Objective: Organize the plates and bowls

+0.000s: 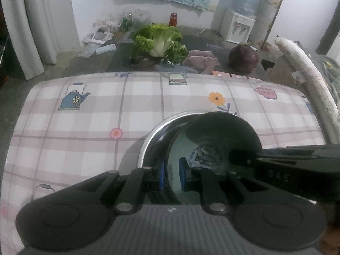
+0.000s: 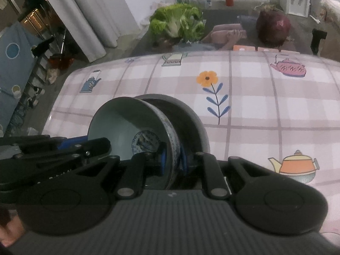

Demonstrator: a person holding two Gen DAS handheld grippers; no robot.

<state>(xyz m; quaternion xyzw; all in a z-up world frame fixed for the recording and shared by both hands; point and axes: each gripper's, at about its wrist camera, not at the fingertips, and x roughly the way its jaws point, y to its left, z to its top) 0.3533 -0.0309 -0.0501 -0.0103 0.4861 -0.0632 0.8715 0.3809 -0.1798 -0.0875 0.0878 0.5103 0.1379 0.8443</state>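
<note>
A white ceramic bowl [image 1: 204,140] with a blue pattern sits inside a steel bowl [image 1: 157,133] on the checked tablecloth [image 1: 85,114]. My left gripper [image 1: 171,175] is shut on the ceramic bowl's left rim, blue pads either side of the wall. My right gripper [image 2: 173,160] is shut on the same ceramic bowl [image 2: 127,125] at its right rim, with the steel bowl [image 2: 191,119] behind. Each gripper's black body shows in the other's view.
Beyond the table's far edge lie a green cabbage [image 1: 159,40], a purple cabbage [image 1: 243,58], a red jar [image 1: 173,19] and a water dispenser [image 1: 238,25] by the wall. Curtains [image 1: 36,25] hang at the left.
</note>
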